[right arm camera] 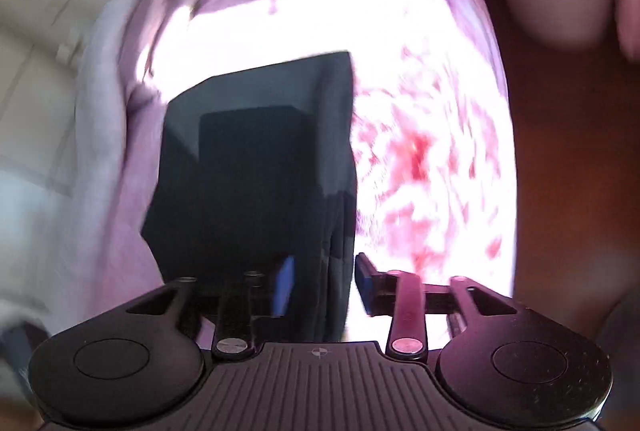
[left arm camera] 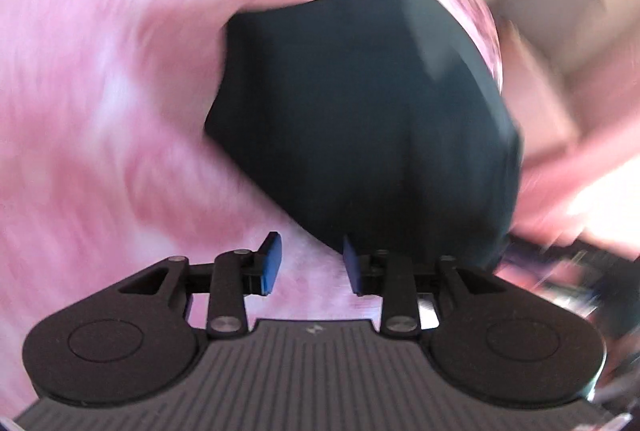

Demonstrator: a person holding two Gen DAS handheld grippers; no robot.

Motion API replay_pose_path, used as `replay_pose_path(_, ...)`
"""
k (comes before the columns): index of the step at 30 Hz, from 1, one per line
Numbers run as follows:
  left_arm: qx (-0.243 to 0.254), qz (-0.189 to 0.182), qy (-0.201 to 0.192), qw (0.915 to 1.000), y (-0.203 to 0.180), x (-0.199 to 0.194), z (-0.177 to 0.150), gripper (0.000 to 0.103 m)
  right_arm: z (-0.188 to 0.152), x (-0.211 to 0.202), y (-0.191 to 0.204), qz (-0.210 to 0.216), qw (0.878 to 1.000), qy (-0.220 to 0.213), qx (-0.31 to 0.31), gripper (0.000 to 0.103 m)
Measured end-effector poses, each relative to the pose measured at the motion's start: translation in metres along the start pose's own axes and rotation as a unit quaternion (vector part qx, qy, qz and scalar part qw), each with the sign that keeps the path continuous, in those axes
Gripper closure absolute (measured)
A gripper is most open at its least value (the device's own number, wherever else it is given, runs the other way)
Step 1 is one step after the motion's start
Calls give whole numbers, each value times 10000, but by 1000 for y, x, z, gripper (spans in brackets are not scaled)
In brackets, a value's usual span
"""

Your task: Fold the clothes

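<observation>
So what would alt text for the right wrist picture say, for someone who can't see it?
A folded dark teal cloth garment lies on a pink-and-white floral bed cover, blurred. At the bottom, the right hand-held gripper has its blue-padded jaws apart, with the garment's near edge between them.

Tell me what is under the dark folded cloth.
The dark folded cloth lies on a pink patterned sheet, which shows all around it. What is below the sheet, and the part directly beneath the cloth, is covered.
</observation>
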State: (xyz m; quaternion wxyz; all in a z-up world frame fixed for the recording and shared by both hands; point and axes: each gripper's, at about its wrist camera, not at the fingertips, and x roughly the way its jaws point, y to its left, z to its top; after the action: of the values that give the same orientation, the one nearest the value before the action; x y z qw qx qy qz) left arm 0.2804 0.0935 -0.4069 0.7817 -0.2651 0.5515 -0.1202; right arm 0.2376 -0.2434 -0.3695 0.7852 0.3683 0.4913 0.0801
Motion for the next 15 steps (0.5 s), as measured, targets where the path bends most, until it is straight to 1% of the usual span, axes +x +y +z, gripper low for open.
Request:
replay_pose_path(1, -348, -100, 5, 9993, 7, 3, -1, 73, 1, 5, -6, 100, 9997, 31, 236, 60)
replay_pose_path(2, -520, -110, -27, 9986, 9, 5, -3, 73, 2, 10, -10, 193, 9990, 65, 389, 60)
replay_pose_path(4, -708, -80, -115, 9974, 10, 9, -6, 73, 4, 22, -15, 307, 9982, 151, 490, 60)
replay_pose_path(5, -740, -56, -158, 9971, 8, 10, -8, 73, 6, 28, -17, 289, 9981, 193, 510, 60)
replay_pose_path(6, -792, -41, -184, 9967, 7, 11, -8, 72, 9, 33, -19, 227, 9981, 232, 517, 71)
replay_pose_path(8, -913, -20, -223, 9956, 5, 12, -9, 73, 17, 41, -23, 251, 9971, 392, 607, 82)
replay_pose_path(9, -951, -5, -236, 9952, 4, 12, -9, 73, 23, 43, -24, 265, 9965, 490, 626, 85)
replay_pose_path(10, -975, 9, -236, 9950, 3, 11, -8, 72, 27, 44, -23, 281, 9964, 561, 569, 87)
replay_pose_path(11, -999, 23, -233, 9947, 2, 10, -7, 73, 31, 43, -19, 278, 9971, 600, 364, 90)
replay_pose_path(13, -998, 22, -198, 9948, -4, 10, -7, 73, 40, 39, -11, 228, 9977, 637, -95, 91)
replay_pose_path(15, -962, 21, -146, 9953, -12, 8, -7, 73, 54, 35, -6, 126, 9976, 599, -318, 91)
